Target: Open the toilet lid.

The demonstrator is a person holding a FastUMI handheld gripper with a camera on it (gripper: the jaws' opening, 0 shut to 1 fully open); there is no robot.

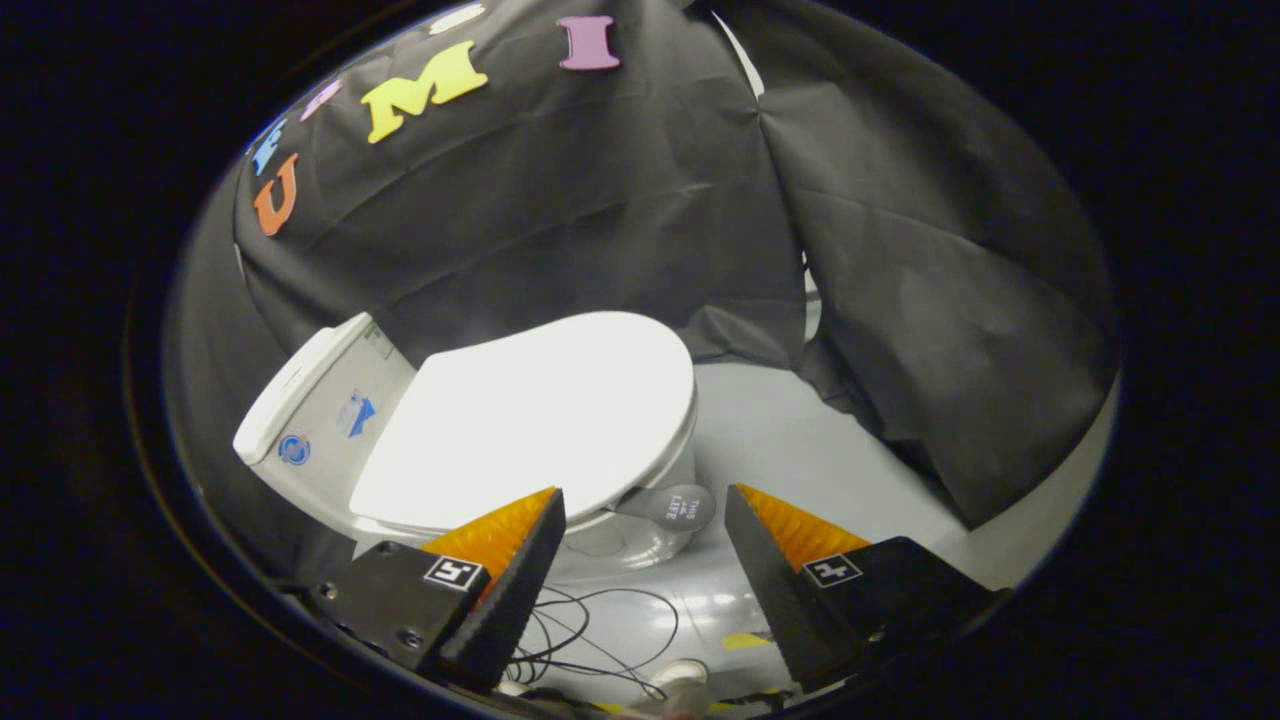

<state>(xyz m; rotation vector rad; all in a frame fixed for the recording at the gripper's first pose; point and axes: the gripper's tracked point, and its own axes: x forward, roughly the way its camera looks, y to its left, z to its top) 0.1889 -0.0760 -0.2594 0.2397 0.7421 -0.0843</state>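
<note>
Closed toilet lid (530, 410) beyond open jaws

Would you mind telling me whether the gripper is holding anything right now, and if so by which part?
Nothing is held. The gripper is open, its fingers apart and short of the closed toilet lid.

Black cloth wall (600, 200) hangs well beyond the claw. Grey floor (800, 440) ahead of it. Dark cables (590, 640) lie loose beneath its fingers.

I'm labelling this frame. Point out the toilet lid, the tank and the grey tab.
toilet lid (530, 410), gripper view, middle of its closed top.
tank (325, 415), gripper view, side wall.
grey tab (680, 506), gripper view, its flat face, beyond the open fingers.
</note>
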